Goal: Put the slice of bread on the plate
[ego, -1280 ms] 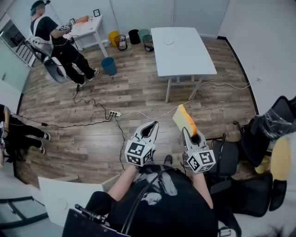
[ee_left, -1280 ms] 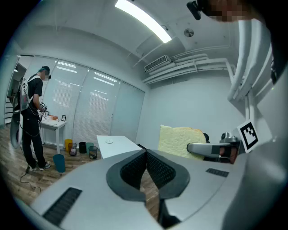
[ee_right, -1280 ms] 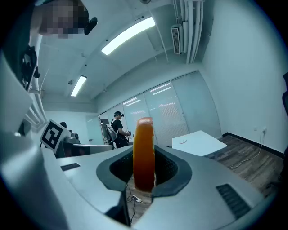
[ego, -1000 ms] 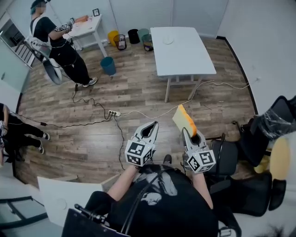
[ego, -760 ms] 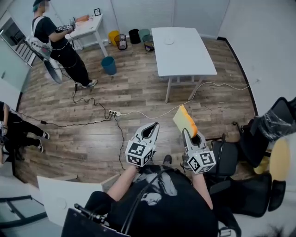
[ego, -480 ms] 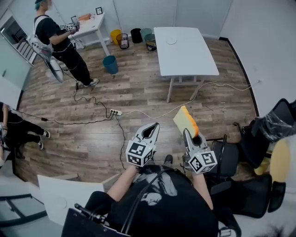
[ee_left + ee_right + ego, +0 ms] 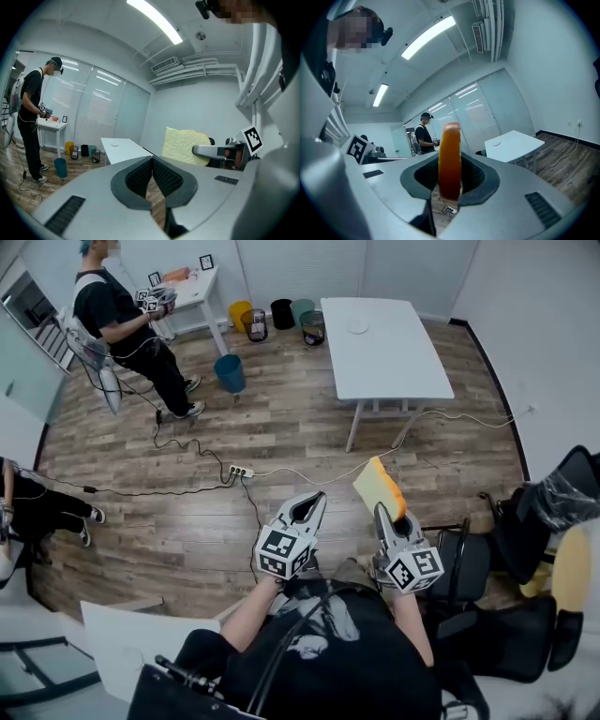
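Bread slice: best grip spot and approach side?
Grip the bread slice near one edge, pads on both flat faces, approaching edge-on. It is thin and flat, so only the faces fit between the jaws. The right gripper holds it this way, upright.

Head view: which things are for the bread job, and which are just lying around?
For the job: slice of bread, right gripper holding it, plate on the white table.
Just lying about: blue bucket, bins by the wall, power strip, black chair.

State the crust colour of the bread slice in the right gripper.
Orange-brown, edging the pale yellow bread slice; clearest in right gripper view.
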The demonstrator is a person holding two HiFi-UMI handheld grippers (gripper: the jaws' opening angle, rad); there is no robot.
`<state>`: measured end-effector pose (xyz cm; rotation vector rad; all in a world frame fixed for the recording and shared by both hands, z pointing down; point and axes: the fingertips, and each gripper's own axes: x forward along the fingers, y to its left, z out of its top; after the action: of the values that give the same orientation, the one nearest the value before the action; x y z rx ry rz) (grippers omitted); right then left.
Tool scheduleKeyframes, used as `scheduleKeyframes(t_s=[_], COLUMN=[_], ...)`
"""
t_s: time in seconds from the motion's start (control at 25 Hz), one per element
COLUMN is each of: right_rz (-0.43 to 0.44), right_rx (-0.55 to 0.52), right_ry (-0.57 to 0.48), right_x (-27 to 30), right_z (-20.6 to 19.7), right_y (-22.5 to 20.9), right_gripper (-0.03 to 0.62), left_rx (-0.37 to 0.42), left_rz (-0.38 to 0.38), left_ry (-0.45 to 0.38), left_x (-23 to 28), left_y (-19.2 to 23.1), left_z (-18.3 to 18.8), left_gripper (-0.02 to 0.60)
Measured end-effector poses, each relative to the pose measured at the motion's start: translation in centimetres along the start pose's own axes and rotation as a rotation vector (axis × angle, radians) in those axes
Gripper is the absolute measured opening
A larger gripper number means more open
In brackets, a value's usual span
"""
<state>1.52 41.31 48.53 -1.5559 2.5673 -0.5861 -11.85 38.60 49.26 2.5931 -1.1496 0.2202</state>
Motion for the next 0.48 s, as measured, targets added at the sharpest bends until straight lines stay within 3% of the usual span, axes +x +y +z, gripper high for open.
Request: scheduleKeyframes(t_s=[0.24,0.48], right_rz=[-0.021,-0.033], right_rx=[-0.018,-0.008], right_ry=[0.021,0.046], right_x=[2.0,5.7], right_z=[-0.3,0.5], right_y=[-0.3,-3.6], right_gripper=[0.087,0.087], left_rx=[-0.013,-0.007], left_rz=[-0.019,-0.019], left_ry=[0.011,0.027], left_x=[1.2,6.0], left_y=[2.0,3.7], left_z=[-0.1,1.0], left_gripper=[0.008,0.008])
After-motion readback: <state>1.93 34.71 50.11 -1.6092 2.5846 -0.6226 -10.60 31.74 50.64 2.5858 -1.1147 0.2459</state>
